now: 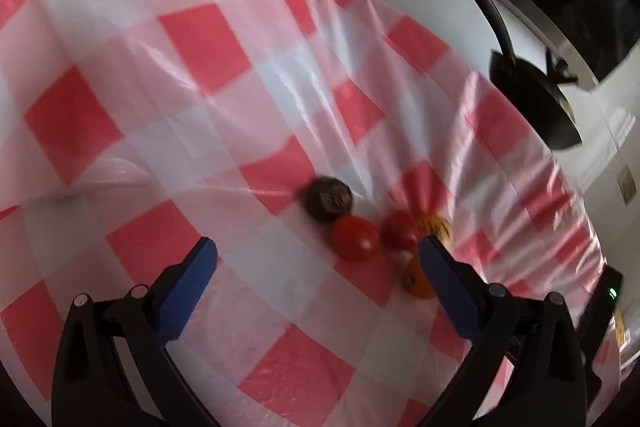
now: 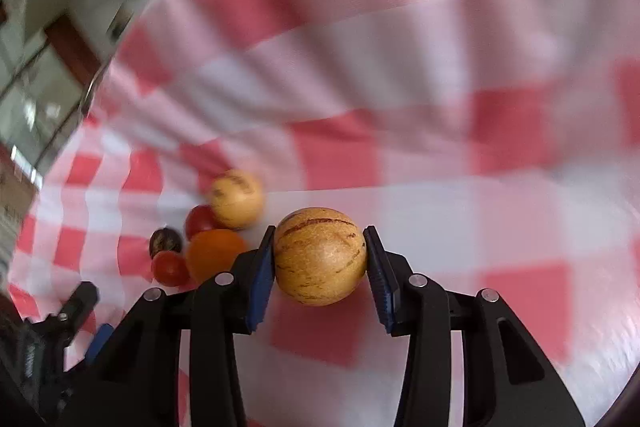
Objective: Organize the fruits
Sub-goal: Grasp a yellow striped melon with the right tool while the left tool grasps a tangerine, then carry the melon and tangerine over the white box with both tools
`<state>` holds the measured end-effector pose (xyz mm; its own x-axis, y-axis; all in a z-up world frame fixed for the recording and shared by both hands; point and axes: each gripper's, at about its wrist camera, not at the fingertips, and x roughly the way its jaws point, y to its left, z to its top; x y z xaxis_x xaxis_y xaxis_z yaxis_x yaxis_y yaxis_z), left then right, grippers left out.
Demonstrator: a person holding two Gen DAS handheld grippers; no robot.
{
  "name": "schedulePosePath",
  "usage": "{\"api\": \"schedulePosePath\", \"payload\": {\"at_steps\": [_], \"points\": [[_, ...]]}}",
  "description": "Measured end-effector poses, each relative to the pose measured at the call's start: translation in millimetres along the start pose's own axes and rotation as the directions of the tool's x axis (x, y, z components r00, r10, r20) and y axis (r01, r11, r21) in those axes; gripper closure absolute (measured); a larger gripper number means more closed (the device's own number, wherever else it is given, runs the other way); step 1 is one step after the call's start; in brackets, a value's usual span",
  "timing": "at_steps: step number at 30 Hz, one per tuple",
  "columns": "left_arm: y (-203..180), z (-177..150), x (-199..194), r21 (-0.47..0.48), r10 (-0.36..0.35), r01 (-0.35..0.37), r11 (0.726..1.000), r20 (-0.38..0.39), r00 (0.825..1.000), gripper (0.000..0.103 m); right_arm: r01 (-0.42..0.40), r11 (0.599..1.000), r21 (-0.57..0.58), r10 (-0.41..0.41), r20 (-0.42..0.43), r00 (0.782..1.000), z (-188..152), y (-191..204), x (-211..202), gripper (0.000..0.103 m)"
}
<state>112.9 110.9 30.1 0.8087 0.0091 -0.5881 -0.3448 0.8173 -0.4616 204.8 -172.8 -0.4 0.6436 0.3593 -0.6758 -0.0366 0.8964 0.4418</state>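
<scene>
Right wrist view shows your right gripper (image 2: 320, 255) pinching a round tan melon-like fruit with thin reddish-brown streaks (image 2: 320, 255); both blue pads (image 2: 263, 277) press against its sides, so the fruit sits squarely between the fingers, over the glossy red-and-white checked tablecloth (image 2: 420, 79). To the left of it, on the cloth, you have a tight cluster: a second tan streaked fruit (image 2: 237, 198) farthest back, a round orange fruit (image 2: 216, 253) just in front of it, a red tomato (image 2: 200, 219) tucked between those two, another red tomato (image 2: 170, 268) lower down, and a dark brown wrinkled round fruit (image 2: 165, 242) just above it. The fruits in that cluster look to be touching or nearly so, though blur softens their edges. At the lower left edge of this view you can make out part of your left gripper. From the left wrist view, your left gripper (image 1: 318, 251) has its blue-padded fingers (image 1: 188, 283) spread wide apart with nothing between them, above the cloth. The same cluster lies toward its right finger: the dark fruit (image 1: 329, 199) at the back, two red tomatoes (image 1: 354, 238) (image 1: 401, 230) side by side in front, the tan fruit (image 1: 438, 225) and the orange fruit (image 1: 416, 277) partly hidden behind that finger. A black pan with a long handle (image 1: 532, 99) sits beyond the cloth's far edge on a white surface
</scene>
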Motion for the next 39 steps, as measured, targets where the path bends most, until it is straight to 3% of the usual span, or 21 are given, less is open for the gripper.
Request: {"api": "schedulePosePath", "payload": {"at_steps": [2, 5, 9, 14, 17, 22, 25, 27, 28, 34, 39], "points": [[-9, -4, 2, 0.044, -0.015, 0.016, 0.999, -0.019, 1.000, 0.002, 0.041, 0.997, 0.059, -0.044, 0.057, 0.997, -6, -22, -19, 0.061], [-23, -11, 4, 0.120, -0.022, 0.026, 0.992, -0.034, 0.999, 0.002, -0.053, 0.966, 0.254, 0.004, 0.192, 0.981, -13, -71, -55, 0.061], [-49, -25, 4, 0.248, -0.006, 0.015, 0.969, -0.036, 0.999, 0.002, -0.080, 0.954, 0.289, -0.019, 0.325, 0.945, -15, -83, -74, 0.061], [-87, -40, 27, 0.285, 0.033, -0.006, 0.958, -0.091, 0.995, 0.002, -0.094, 0.939, 0.330, -0.029, 0.349, 0.937, -11, -88, -70, 0.061], [-105, -43, 50, 0.298, 0.109, -0.071, 0.952, -0.112, 0.988, 0.002, -0.103, 0.931, 0.350, -0.027, 0.347, 0.937, -8, -89, -70, 0.061], [-114, -30, 83, 0.216, 0.201, -0.172, 0.961, -0.120, 0.972, 0.002, -0.107, 0.936, 0.335, -0.015, 0.342, 0.939, -9, -91, -72, 0.061], [-111, -27, 97, 0.192, 0.216, -0.185, 0.964, -0.157, 0.964, 0.019, -0.105, 0.942, 0.318, -0.008, 0.336, 0.942, -9, -89, -71, 0.061], [-114, -30, 97, 0.237, 0.184, -0.145, 0.961, -0.155, 0.971, 0.058, -0.104, 0.945, 0.310, -0.005, 0.330, 0.944, -8, -86, -69, 0.061], [-114, -30, 97, 0.237, 0.151, -0.109, 0.965, -0.166, 0.975, 0.061, -0.101, 0.947, 0.306, -0.006, 0.328, 0.945, -8, -85, -68, 0.061], [-108, -28, 67, 0.250, 0.097, -0.079, 0.965, -0.061, 0.993, 0.062, -0.094, 0.954, 0.285, -0.003, 0.324, 0.946, -9, -81, -68, 0.061], [-104, -28, 61, 0.243, 0.075, -0.058, 0.968, -0.061, 0.995, 0.062, -0.084, 0.961, 0.262, -0.004, 0.319, 0.948, -7, -76, -63, 0.061]]}}
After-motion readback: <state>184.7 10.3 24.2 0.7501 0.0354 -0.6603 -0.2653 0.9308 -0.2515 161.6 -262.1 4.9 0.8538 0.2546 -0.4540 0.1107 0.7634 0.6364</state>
